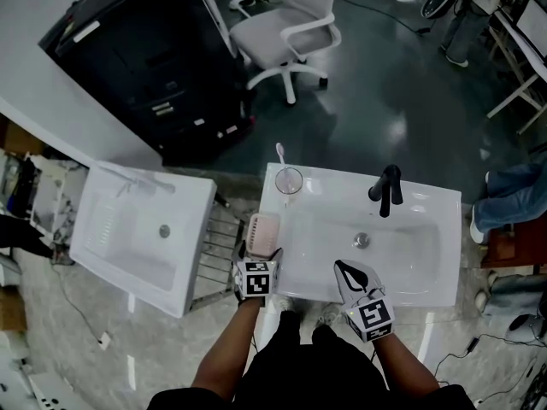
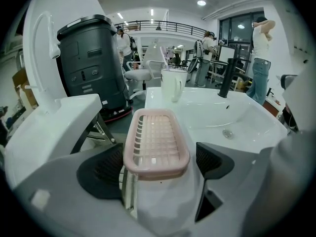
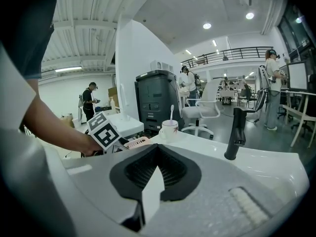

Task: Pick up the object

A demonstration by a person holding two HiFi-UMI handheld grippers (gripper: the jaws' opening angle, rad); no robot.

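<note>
Pink soap dish point(image 2: 157, 138) lies between the left gripper's point(image 2: 159, 158) wide-spread fingers, gaps either side. Right gripper's point(image 3: 157, 157) fingers are pressed together, empty.

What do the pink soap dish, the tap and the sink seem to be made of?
Soap dish: likely plastic, pale pink, with a moulded slotted grid.
Tap: probably metal under a matte black coating, with no shine.
Sink: looks ceramic or similar, glossy white with soft highlights.

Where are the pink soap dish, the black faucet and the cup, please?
pink soap dish point(image 2: 157, 137): left gripper view, its slatted floor.
black faucet point(image 1: 390, 190): head view, its upright body.
cup point(image 1: 289, 180): head view, its open mouth.
</note>
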